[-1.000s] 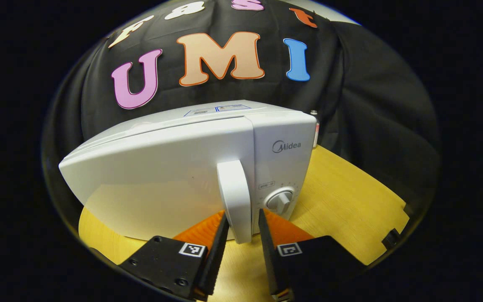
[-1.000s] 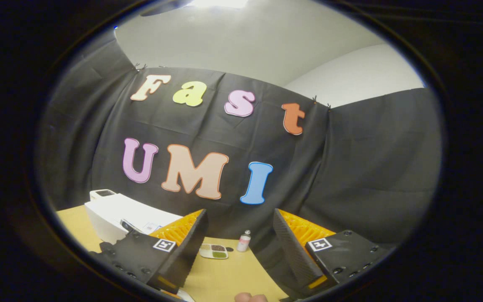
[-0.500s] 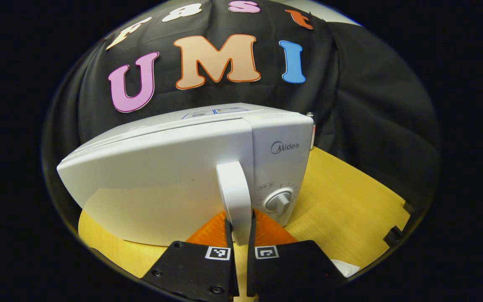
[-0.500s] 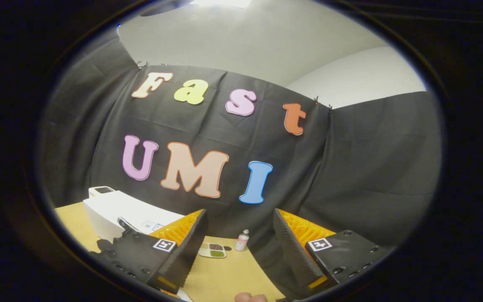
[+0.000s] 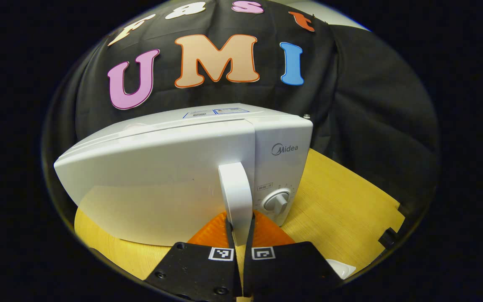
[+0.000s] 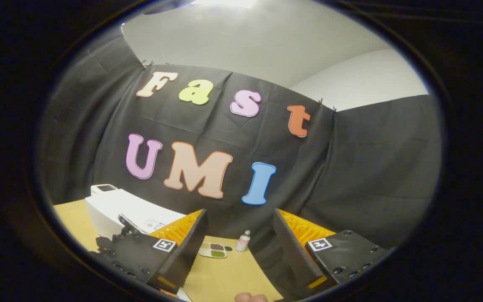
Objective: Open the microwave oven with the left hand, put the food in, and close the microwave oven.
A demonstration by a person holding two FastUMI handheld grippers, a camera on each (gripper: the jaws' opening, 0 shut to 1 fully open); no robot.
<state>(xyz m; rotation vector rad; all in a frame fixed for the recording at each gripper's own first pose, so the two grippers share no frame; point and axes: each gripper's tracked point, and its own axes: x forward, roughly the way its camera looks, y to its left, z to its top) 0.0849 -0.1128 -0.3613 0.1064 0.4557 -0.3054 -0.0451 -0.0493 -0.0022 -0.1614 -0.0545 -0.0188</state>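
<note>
Microwave oven (image 5: 174, 176) is seen directly ahead of the left gripper (image 5: 239, 235), door not yet opened. Since a second ago, door handle (image 5: 236, 197) has been clamped; pulling can follow. Right gripper (image 6: 239, 247) is held spread, food tray (image 6: 212, 250) beyond its fingertips.

Staged recording booth — black cloth wall (image 6: 363, 167); wooden table (image 5: 342, 201); white microwave (image 5: 162, 176).

You see the microwave oven (image 5: 174, 176) in glossy smooth white plastic, standing on a matt wood-grain table (image 5: 342, 205) before the matt black cloth (image 5: 371, 109).
</note>
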